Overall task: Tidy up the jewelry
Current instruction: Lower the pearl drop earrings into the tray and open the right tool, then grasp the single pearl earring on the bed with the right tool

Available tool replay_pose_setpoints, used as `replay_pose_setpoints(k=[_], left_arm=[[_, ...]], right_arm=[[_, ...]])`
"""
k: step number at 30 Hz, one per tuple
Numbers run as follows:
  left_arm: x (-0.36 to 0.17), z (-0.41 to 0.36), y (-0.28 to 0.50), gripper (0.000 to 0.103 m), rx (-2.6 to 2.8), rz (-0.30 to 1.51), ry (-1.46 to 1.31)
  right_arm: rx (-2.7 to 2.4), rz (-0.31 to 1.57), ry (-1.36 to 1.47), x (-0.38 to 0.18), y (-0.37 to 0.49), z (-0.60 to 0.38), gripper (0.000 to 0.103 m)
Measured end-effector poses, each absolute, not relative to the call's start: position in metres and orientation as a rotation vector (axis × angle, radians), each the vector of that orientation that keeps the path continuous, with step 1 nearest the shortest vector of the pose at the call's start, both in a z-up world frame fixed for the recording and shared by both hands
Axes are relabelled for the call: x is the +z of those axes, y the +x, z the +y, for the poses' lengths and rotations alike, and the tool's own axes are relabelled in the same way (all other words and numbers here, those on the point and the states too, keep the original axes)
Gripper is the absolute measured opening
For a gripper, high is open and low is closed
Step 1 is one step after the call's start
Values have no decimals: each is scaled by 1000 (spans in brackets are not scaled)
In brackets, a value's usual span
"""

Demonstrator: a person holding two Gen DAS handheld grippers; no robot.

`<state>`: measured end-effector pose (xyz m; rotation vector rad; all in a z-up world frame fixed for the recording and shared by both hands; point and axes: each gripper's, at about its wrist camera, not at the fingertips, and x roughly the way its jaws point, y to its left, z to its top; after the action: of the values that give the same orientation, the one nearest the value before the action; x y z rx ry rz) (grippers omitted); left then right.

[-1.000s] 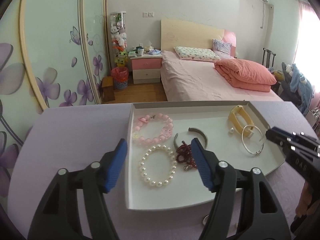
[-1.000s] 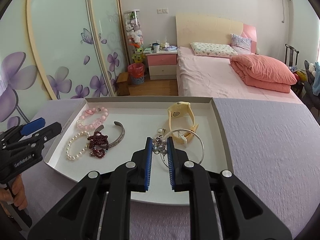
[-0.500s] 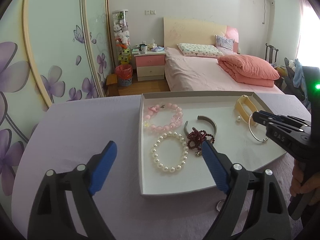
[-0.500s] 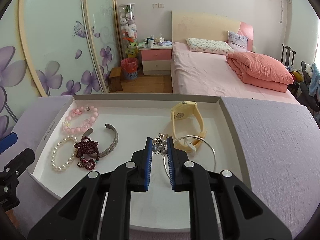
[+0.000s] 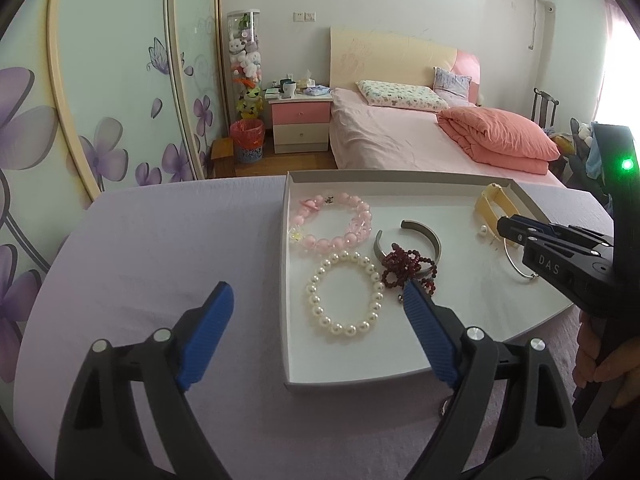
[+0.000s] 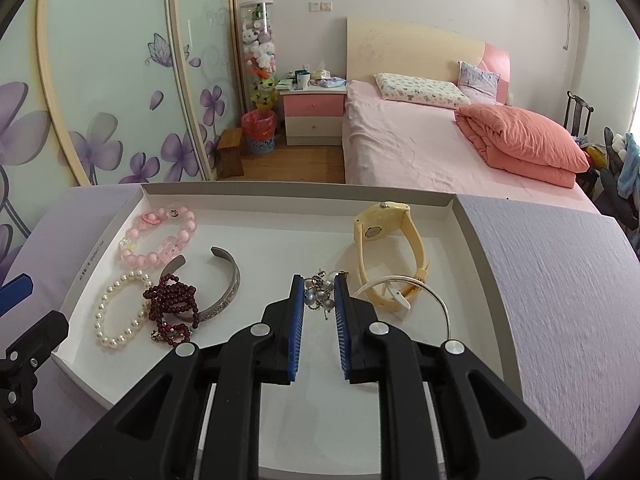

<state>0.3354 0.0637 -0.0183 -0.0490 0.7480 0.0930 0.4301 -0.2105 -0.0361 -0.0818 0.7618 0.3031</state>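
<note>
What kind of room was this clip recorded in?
A home bedroom, most likely: a made bed with a folded pink quilt, a bedside cabinet, and a sliding-door wardrobe with flower decals.

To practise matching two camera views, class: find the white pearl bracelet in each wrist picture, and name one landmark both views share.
Left wrist view: the pearl bracelet lies just below centre, in the tray's near left part, below the pink bead bracelet.
Right wrist view: the pearl bracelet lies at lower left, near the tray's left wall.
Shared landmark: the pink bead bracelet, just beyond it in both.
</note>
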Motion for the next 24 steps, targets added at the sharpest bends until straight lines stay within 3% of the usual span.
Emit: replay_pose_setpoints(k=[2,3,16,24], left_arm=[[-19,64,334,87,93,748,-51],[-19,65,333,87,94,748,-52],[-4,77,292,87,107,718,-84],[2,85,249,90,102,708,-125]], right_arm=[[297,754,-81,-35,426,-213,46],[296,745,-76,-34,424,-214,49],[365,755,-11,-21,366,-242,49],[478,843,-49,-43,305,-238,49]])
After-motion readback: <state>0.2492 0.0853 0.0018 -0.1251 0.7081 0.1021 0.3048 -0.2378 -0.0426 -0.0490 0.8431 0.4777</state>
